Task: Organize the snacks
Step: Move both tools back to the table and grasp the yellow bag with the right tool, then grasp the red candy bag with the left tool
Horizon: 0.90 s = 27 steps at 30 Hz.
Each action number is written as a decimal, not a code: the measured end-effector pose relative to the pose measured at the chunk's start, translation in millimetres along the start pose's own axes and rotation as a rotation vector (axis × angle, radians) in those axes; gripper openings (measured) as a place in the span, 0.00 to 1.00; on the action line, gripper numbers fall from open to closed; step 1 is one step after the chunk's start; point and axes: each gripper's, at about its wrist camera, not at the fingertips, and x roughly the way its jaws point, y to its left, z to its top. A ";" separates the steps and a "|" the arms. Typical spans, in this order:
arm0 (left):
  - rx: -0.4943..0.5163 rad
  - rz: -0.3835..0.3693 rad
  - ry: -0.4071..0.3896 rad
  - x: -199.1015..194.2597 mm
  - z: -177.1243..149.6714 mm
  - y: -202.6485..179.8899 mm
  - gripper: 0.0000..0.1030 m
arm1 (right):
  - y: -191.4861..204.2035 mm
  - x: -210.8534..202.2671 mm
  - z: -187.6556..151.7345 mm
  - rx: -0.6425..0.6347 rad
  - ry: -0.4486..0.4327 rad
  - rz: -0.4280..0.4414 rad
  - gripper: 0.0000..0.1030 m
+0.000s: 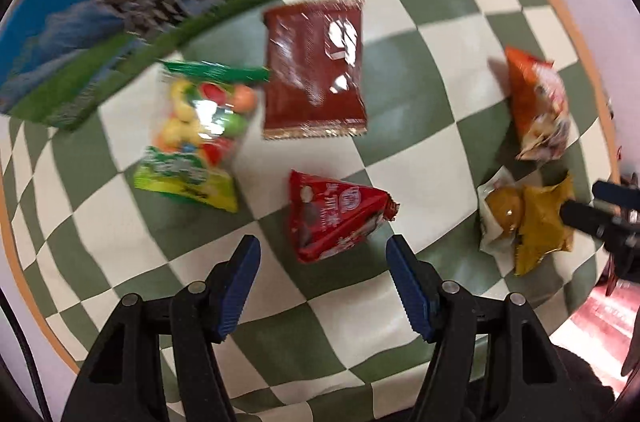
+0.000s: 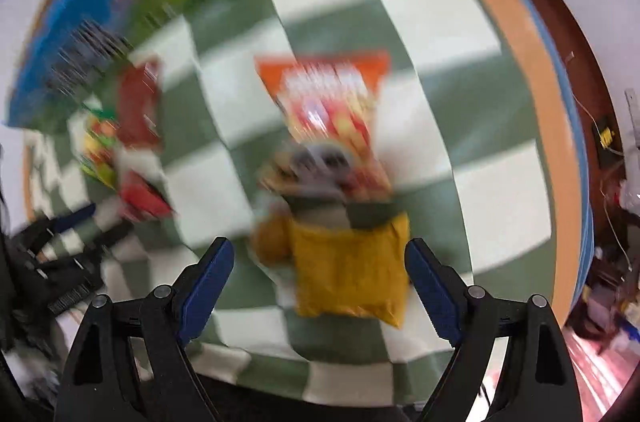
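Several snack packets lie on a green-and-white checked cloth [image 1: 420, 62]. My left gripper [image 1: 322, 252] is open, just short of a red triangular packet [image 1: 332, 214]. Beyond lie a brown flat packet [image 1: 314, 70], a clear bag of coloured candies [image 1: 198, 130], an orange bag [image 1: 538, 98] and a yellow packet [image 1: 528, 222]. In the blurred right wrist view my right gripper [image 2: 320, 258] is open with the yellow packet [image 2: 348, 270] between its jaws, not gripped. The orange bag [image 2: 332, 106] lies beyond it.
A big blue-and-green printed box [image 1: 132, 6] stands at the far left of the cloth, also in the right wrist view [image 2: 104, 6]. The table's orange rim [image 2: 516, 62] runs along the right. Clutter lies past it at the right [image 2: 612, 142].
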 end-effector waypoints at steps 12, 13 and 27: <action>-0.051 -0.032 0.036 37.3 14.2 -18.4 0.49 | -21.3 54.4 -17.3 0.034 0.040 -0.049 0.73; -0.061 -0.040 0.029 35.3 13.1 -18.3 0.38 | -18.3 54.3 -19.1 0.013 0.029 -0.067 0.71; -0.247 -0.200 -0.060 -25.4 -16.5 39.8 0.22 | 11.4 -9.7 -48.2 -0.090 -0.095 0.065 0.61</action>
